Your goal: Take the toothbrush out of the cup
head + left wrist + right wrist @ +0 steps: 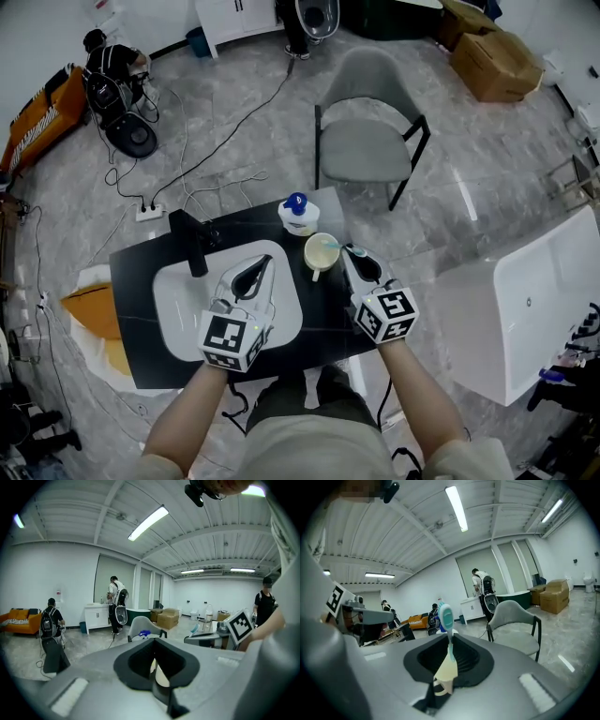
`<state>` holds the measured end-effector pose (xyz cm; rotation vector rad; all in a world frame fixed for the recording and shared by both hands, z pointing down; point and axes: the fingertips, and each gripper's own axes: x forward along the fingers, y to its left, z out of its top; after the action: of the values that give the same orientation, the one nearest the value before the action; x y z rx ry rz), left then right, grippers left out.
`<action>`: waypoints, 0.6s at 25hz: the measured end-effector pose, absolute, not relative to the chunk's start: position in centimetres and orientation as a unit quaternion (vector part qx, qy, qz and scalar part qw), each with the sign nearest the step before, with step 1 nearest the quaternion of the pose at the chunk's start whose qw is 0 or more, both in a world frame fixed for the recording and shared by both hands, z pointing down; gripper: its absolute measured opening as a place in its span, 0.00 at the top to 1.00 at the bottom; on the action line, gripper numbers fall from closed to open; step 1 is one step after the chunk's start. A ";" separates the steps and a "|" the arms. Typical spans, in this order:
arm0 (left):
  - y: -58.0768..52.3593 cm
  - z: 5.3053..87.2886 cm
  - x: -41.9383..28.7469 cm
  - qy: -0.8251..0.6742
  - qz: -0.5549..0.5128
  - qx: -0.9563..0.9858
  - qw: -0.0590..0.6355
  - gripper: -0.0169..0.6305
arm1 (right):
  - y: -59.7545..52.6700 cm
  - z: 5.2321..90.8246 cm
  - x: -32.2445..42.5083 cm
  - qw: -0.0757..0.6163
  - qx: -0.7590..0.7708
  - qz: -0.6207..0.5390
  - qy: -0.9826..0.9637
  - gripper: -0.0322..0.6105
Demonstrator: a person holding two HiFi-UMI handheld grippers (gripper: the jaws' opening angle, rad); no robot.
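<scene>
A cream cup (321, 253) stands on the black table (141, 347), right of the white sink (178, 292). A toothbrush (336, 247) with a teal-and-white head leans out of the cup to the right. My right gripper (355, 254) reaches the cup's right rim and is shut on the toothbrush neck. In the right gripper view the brush head (446, 616) rises above the jaws of the right gripper (448, 663), and the cup (443, 676) shows through the slit below. My left gripper (263, 263) hovers over the sink, shut and empty, pointing towards the cup.
A white bottle with a blue cap (297, 214) stands just behind the cup. A black faucet (192, 242) rises at the sink's back left. A grey chair (370, 131) is beyond the table and a white tub (525, 300) at the right. Cables lie on the floor.
</scene>
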<state>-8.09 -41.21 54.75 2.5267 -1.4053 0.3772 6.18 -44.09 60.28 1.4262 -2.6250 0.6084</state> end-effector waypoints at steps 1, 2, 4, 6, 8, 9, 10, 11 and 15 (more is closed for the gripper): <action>-41.3 53.9 -8.3 -0.481 0.125 0.861 0.106 0.97 | -44.1 58.9 6.3 0.040 0.467 0.193 -0.862 0.89; -41.3 53.0 -8.4 -0.483 0.122 0.861 0.098 0.97 | -44.0 57.4 6.5 0.033 0.467 0.186 -0.864 0.89; -41.1 51.0 -8.8 -0.489 0.115 0.860 0.083 0.97 | -43.6 54.3 7.0 0.021 0.470 0.172 -0.865 0.89; -41.1 49.0 -9.1 -0.496 0.106 0.860 0.066 0.97 | -43.3 51.1 7.6 0.008 0.476 0.161 -0.865 0.89; -41.1 46.8 -9.2 -0.499 0.097 0.860 0.045 0.97 | -43.1 47.9 8.4 -0.007 0.480 0.154 -0.864 0.89; -41.0 45.7 -9.2 -0.499 0.095 0.861 0.033 0.97 | -42.8 46.2 8.7 -0.015 0.480 0.151 -0.864 0.89; -40.8 44.5 -9.1 -0.497 0.093 0.862 0.020 0.97 | -42.5 44.6 8.9 -0.022 0.479 0.147 -0.865 0.89; -40.6 43.3 -8.9 -0.495 0.090 0.864 0.010 0.97 | -42.0 43.0 9.1 -0.027 0.479 0.142 -0.866 0.89; -39.3 38.7 -9.0 -0.496 0.067 0.865 -0.018 0.97 | -39.7 37.3 9.9 -0.042 0.477 0.117 -0.870 0.89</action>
<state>-9.00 -39.31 38.74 2.7511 -1.5772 0.2128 9.86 -39.75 37.34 1.5412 -2.8090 0.3781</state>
